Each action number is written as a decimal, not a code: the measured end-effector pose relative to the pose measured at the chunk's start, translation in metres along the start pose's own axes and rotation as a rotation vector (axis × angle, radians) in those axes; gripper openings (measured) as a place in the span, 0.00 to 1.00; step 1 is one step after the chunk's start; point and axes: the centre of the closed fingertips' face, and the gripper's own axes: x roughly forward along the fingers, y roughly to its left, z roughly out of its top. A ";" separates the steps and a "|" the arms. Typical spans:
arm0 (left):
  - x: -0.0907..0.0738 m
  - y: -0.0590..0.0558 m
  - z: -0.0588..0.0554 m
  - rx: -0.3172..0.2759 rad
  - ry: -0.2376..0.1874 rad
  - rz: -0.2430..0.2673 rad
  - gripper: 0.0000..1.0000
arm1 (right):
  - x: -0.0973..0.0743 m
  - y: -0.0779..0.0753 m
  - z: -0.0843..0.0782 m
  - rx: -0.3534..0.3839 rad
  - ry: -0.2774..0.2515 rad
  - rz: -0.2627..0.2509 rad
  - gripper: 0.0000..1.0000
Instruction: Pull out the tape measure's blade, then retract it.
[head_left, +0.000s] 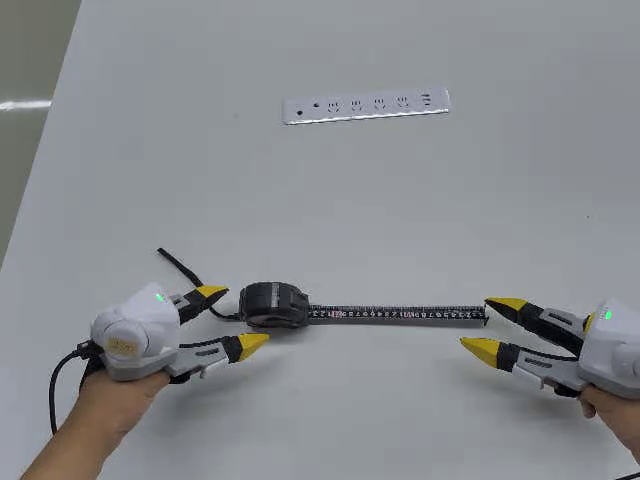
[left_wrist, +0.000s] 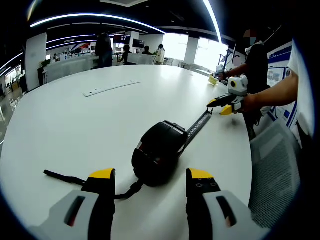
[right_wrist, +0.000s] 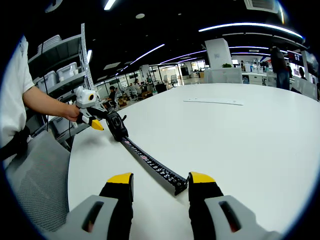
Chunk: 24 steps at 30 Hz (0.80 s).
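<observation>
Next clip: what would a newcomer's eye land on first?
A black tape measure lies on the white table, its blade drawn out flat to the right. An open gripper sits at each end: the left gripper by the case, the right gripper at the blade tip. A white power strip lies farther back.

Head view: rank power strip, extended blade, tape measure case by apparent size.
1. Power strip and blade: similar length. The strip is wider but farther from the camera, so I won't rank them.
2. Tape measure case: smallest.
</observation>
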 end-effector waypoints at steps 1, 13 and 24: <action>-0.001 -0.001 0.000 -0.001 0.001 0.001 0.55 | 0.000 0.001 0.000 0.002 0.000 -0.001 0.45; -0.014 -0.003 -0.001 -0.037 -0.029 0.038 0.58 | -0.004 0.006 0.003 -0.006 -0.003 -0.044 0.47; -0.024 -0.006 -0.002 -0.057 -0.053 0.057 0.59 | -0.010 0.007 0.008 -0.006 -0.016 -0.061 0.48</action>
